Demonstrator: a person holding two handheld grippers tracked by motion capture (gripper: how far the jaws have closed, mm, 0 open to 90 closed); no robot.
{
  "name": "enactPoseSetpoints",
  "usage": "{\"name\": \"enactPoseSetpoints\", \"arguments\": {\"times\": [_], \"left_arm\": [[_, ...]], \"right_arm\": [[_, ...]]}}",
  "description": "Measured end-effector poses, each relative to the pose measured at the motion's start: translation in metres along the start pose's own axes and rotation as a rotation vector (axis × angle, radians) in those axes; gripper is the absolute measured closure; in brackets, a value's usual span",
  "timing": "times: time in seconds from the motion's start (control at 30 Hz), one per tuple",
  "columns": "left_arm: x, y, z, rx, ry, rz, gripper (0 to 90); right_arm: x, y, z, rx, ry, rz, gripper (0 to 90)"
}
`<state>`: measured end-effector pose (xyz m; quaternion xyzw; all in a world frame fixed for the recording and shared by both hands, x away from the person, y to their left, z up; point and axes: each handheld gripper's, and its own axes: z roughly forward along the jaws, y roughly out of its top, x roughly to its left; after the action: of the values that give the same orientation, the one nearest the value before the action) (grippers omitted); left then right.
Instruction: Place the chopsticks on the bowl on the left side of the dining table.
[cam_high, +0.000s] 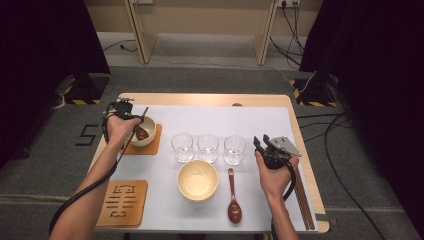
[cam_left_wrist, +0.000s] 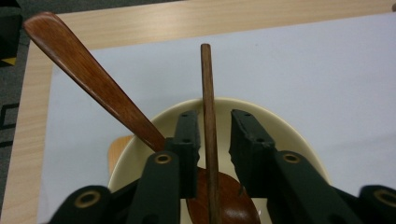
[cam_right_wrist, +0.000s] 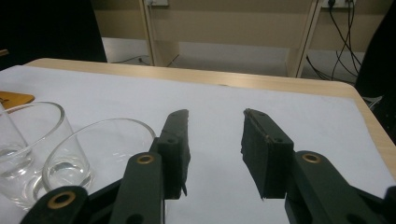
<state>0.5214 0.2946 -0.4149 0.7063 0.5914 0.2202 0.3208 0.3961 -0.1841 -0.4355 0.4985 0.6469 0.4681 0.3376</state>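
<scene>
Standing between the parted left tongs, the chopstick points straight away; right tongs parted.

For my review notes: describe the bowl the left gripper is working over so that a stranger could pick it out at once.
On the white sheet, go to the far left corner, beside the three glasses. There the small cream bowl sits on a wooden coaster. Unlike the larger empty bowl nearer the person, it holds a brown spoon.

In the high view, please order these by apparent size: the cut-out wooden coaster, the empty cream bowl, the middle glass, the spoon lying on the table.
1. Cut-out wooden coaster
2. Empty cream bowl
3. Spoon lying on the table: long but narrow
4. Middle glass

The coaster lies nearest the camera, so its lead is slightly unsure.
</scene>
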Motion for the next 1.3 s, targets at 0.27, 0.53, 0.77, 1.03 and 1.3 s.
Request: {"name": "enactPoseSetpoints", "arguments": {"times": [0.27,0.53,0.77,1.03,1.3], "left_arm": [[0.000,0.000,-0.021,-0.082,-0.065,-0.009,59.0],[0.001,-0.006,-0.045,-0.153,-0.098,-0.016,54.9],[0.003,-0.021,-0.065,-0.209,-0.109,-0.006,52.1],[0.007,-0.042,-0.082,-0.246,-0.127,-0.002,50.8],[0.008,-0.072,-0.093,-0.260,-0.120,-0.006,49.3]], "right_arm": [[-0.004,0.004,0.003,0.055,0.001,-0.005,61.1],[-0.011,0.008,0.007,0.098,-0.033,-0.020,60.4],[-0.022,0.012,0.011,0.132,-0.053,-0.027,60.3],[-0.036,0.014,0.014,0.171,-0.072,-0.024,60.0],[-0.048,0.016,0.015,0.234,-0.064,-0.011,60.0]]}}
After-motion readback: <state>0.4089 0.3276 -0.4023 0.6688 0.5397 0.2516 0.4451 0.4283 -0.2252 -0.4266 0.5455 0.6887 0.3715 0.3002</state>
